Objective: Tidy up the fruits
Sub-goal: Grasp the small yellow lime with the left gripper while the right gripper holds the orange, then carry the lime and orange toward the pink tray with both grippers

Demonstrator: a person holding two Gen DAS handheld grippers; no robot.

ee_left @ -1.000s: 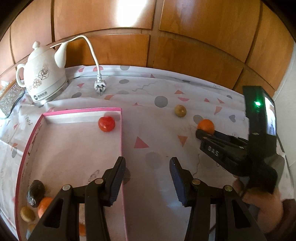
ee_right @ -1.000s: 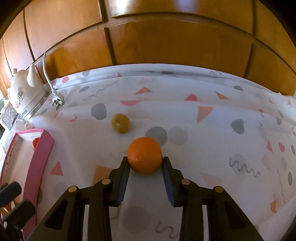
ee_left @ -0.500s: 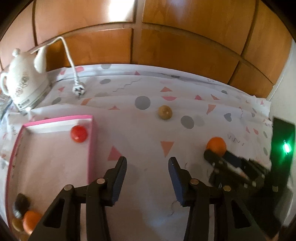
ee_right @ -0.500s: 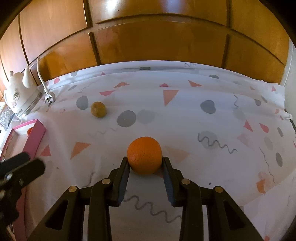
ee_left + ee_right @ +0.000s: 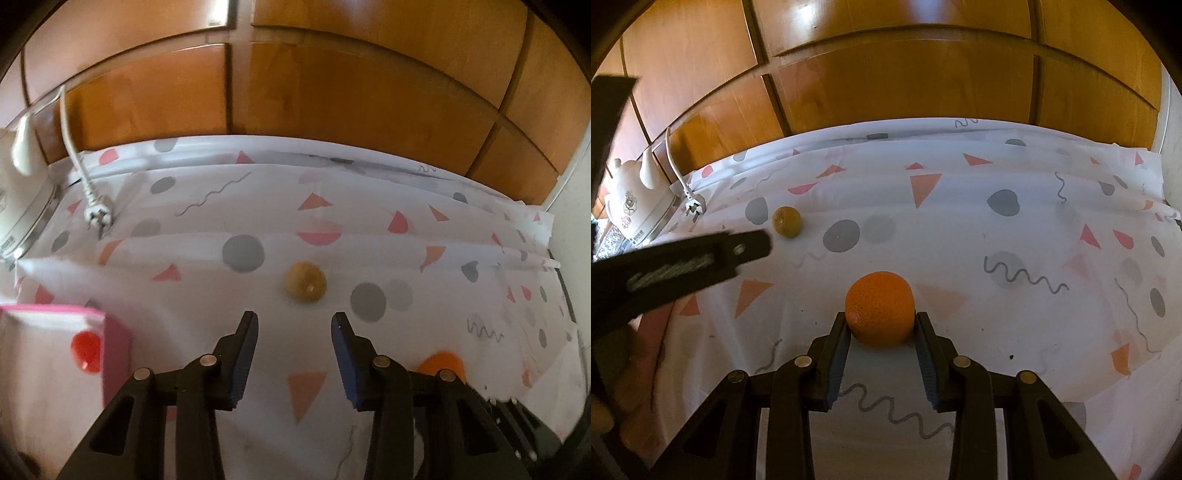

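Right gripper (image 5: 881, 332) is clamped on the orange (image 5: 880, 308), a pad pressing each side, the fruit held above the patterned cloth (image 5: 997, 229). Left gripper (image 5: 294, 334) gapes wide with nothing between its fingers, and dead ahead sits the brown fruit (image 5: 305, 282) on the cloth, just beyond the tips. Off to the left, the pink tray (image 5: 114, 343) with a red fruit (image 5: 85, 350) in its near corner. Further back on the left, a white plug (image 5: 99, 218) on its cord, and the kettle (image 5: 637, 206) against the wood panelling (image 5: 905, 74).
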